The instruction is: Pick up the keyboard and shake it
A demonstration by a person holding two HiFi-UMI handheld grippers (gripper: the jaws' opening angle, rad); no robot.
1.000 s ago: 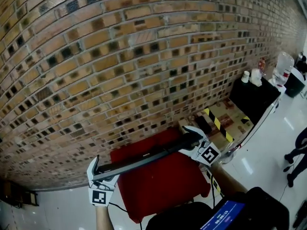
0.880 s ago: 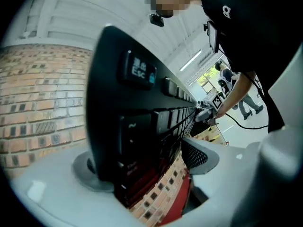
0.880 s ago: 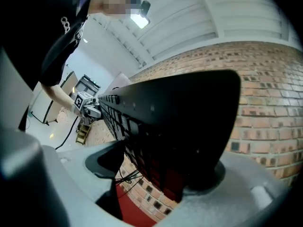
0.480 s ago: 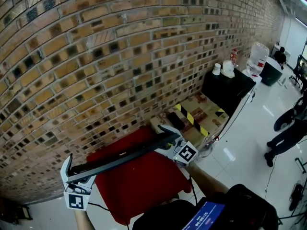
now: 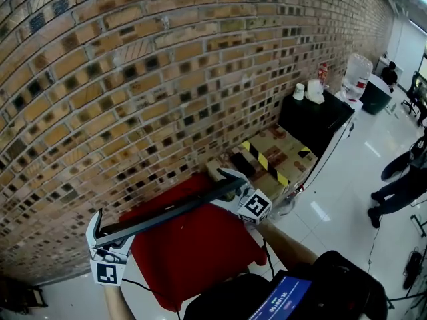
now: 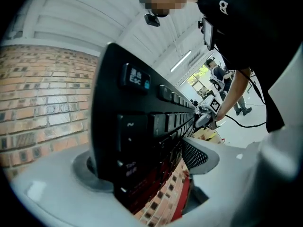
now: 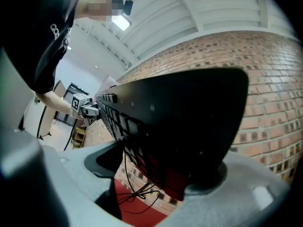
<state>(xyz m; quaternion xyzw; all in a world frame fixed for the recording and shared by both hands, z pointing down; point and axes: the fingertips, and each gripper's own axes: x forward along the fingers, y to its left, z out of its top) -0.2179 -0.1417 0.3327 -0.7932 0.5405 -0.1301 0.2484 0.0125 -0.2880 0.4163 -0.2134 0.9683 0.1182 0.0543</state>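
The keyboard hung in the air, clamped at its left end by the left gripper and at its right end by the right gripper, well clear of the red cloth on the table below; each claw was closed on a short end, the board wedged between its two jaws in both gripper views. Compared with a second earlier, the whole span sat further left and lower in the head view, but the brick wall had slid the same way, so much of that was likely the head turning; over the last half second the right end had risen a little while the left end barely moved. I judged from this that the lift was done and the shaking was either just starting or passing through a small swing, since the tilt had changed only slightly. The keyboard was a long, slim, rigid slab of black plastic, seen edge-on from above as a thin dark bar; close up, its keys were squarish blocks with pale legends; a thin black cable dangled loose beneath it. The jaws were smooth pale grey with round seats, one pad meshed; the cloth looked soft and matte, the wall rough.
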